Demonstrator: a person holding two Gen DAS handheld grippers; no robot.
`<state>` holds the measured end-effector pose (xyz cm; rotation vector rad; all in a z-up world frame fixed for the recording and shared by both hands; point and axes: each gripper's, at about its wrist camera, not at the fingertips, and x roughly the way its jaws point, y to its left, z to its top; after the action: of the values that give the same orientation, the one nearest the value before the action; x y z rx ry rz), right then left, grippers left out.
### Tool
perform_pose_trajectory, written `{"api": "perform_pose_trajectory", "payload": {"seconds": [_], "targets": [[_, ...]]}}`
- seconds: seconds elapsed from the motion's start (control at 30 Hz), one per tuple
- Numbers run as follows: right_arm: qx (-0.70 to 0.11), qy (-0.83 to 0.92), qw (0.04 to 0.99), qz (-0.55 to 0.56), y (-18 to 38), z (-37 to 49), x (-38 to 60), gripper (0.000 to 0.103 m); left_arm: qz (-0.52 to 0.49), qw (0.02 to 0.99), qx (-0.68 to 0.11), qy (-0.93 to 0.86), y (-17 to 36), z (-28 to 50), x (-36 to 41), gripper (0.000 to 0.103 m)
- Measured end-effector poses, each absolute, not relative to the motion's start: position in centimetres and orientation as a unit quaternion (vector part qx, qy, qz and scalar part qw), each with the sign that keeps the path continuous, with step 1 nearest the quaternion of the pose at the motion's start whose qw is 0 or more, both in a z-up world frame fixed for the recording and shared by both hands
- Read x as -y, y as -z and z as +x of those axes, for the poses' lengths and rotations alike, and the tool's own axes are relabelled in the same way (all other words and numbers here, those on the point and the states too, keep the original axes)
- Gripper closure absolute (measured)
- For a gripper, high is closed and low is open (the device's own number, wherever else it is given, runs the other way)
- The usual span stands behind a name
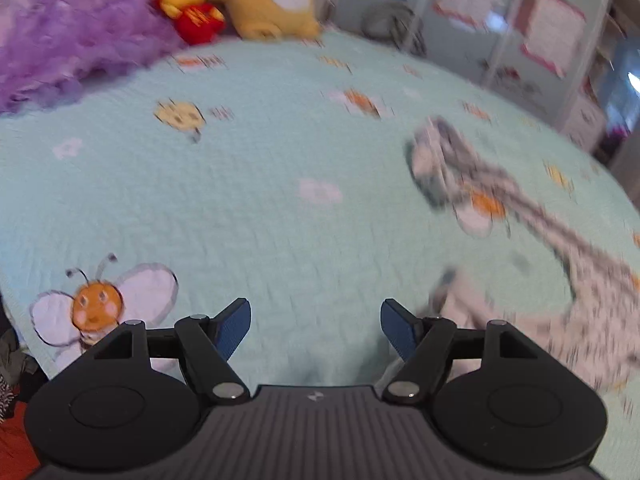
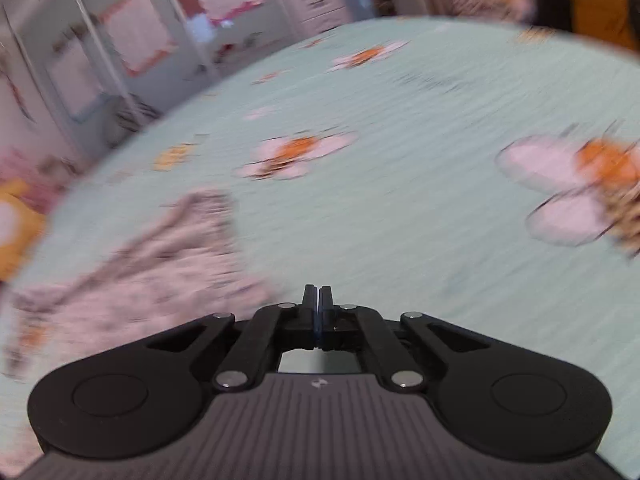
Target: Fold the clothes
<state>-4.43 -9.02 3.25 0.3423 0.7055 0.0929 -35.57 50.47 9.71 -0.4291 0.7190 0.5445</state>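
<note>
Two hand-held grippers work over a bed covered by a mint-green quilt (image 1: pixel 256 184) printed with cartoon bees and small white flowers. The left hand-held gripper (image 1: pixel 315 330) has its blue-padded fingers (image 1: pixel 236 330) spread wide with nothing between them, only bare quilt ahead. Just to its right, reaching past the right finger, lies the garment (image 1: pixel 560 312), a pale piece of clothing with a fine dark print. It is spread loosely and crumpled, with one long narrow part running away ahead and to the right toward a bunched end (image 1: pixel 434 160). Motion blur hides its exact shape.

The right hand-held gripper (image 2: pixel 319 300) has its fingers pressed together. Nothing can be seen between the tips, though blur makes a thin fold of cloth hard to rule out. In that view the same garment (image 2: pixel 152 264) lies to the left of the gripper, close beside the left finger linkage, and stretches ahead-left across the quilt (image 2: pixel 400 208).

Far ahead of the left gripper, at the head of the bed, sit a yellow plush toy (image 1: pixel 272 0), a smaller red and yellow plush (image 1: pixel 188 8) touching it, and a fluffy purple blanket (image 1: pixel 72 28) farther left. White cabinets (image 1: pixel 520 28) stand beyond the bed on the right.
</note>
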Motion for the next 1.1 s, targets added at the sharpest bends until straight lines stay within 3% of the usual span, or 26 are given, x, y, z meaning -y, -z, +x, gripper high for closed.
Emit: {"api": "perform_pose_trajectory", "payload": {"seconds": [0.23, 0.33, 0.53, 0.67, 0.83, 0.97, 1.07, 1.1], "targets": [[-0.342, -0.117, 0.912, 0.194, -5.0, -9.5, 6.9, 0.095, -0.206, 0.898, -0.344, -0.183, -7.6, -35.7, -48.5, 0.028], [-0.358, -0.169, 0.900, 0.181, -4.8, -13.6, 4.0, 0.077, -0.167, 0.908, -0.345, -0.167, -7.3, -36.1, -47.2, 0.028], [-0.388, -0.242, 0.881, 0.119, -3.1, -20.0, -1.7, 0.074, -0.171, 0.912, -0.318, -0.195, -7.3, -38.1, -48.0, 0.028], [-0.363, -0.263, 0.891, 0.075, -1.8, -21.5, -3.4, 0.055, -0.220, 0.913, -0.291, -0.183, -7.6, -39.8, -49.2, 0.028], [-0.315, -0.275, 0.907, 0.054, -0.9, -22.4, -3.8, 0.047, -0.115, 0.945, -0.296, -0.075, -8.2, -40.1, -44.0, 0.026], [-0.306, -0.270, 0.913, 0.025, -0.9, -22.7, -4.7, 0.044, -0.038, 0.935, -0.347, -0.067, -5.9, -36.3, -41.1, 0.023], [-0.304, -0.268, 0.914, 0.010, -0.9, -22.8, -5.2, 0.042, -0.017, 0.911, -0.405, -0.074, -4.6, -32.1, -40.6, 0.039], [-0.304, -0.268, 0.914, 0.006, -0.9, -22.9, -5.3, 0.042, -0.078, 0.910, -0.405, -0.048, -5.6, -31.5, -41.7, 0.076]]}}
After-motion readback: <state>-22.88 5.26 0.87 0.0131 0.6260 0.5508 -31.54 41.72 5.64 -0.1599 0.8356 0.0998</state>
